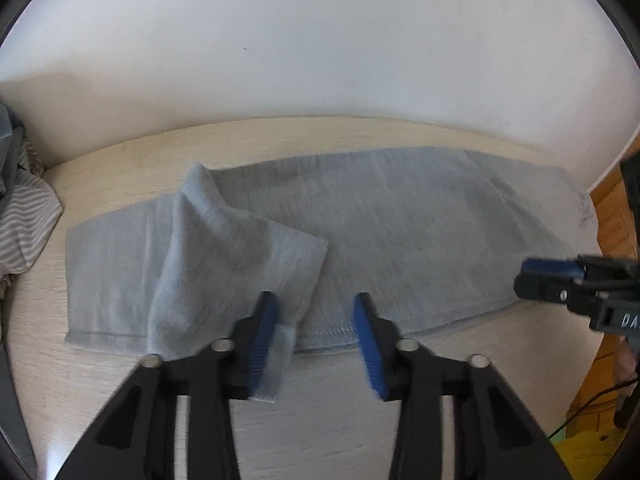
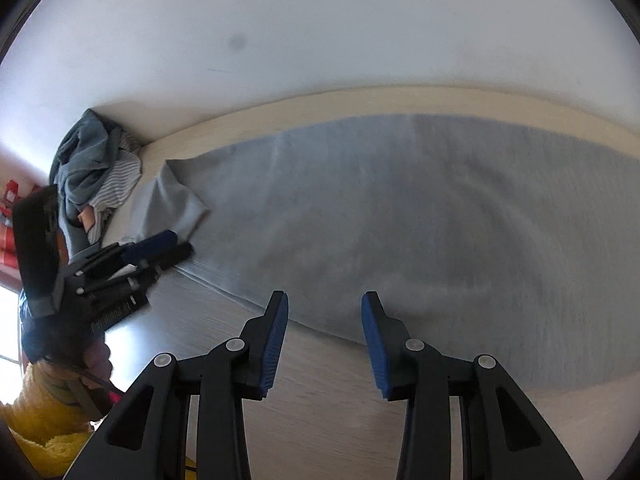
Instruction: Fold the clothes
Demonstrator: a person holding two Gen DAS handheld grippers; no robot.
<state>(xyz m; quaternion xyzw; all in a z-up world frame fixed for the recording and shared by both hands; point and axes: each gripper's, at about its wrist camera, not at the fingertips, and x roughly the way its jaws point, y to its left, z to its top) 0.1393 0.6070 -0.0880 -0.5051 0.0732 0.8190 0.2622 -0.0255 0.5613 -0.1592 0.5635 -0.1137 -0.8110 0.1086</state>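
Observation:
A light grey garment (image 1: pixel 400 220) lies spread flat on the pale wooden table (image 1: pixel 320 408). Its left sleeve (image 1: pixel 240 240) is folded inward and rumpled. My left gripper (image 1: pixel 316 304) hovers over the near hem with its jaws apart; a corner of the sleeve hangs against the left pad (image 1: pixel 264 336), and the other pad is clear of it. In the right wrist view the grey garment (image 2: pixel 420 220) fills the middle. My right gripper (image 2: pixel 325 312) stands open over its near hem, nothing between the pads. The left gripper (image 2: pixel 160 250) shows at the sleeve's edge.
A pile of striped and grey-blue clothes (image 2: pixel 92 168) sits at the table's far left, against the white wall (image 2: pixel 320 32). A person's yellow sleeve (image 2: pixel 44 428) is at the lower left. The table's right edge (image 1: pixel 592 216) drops to a wooden floor.

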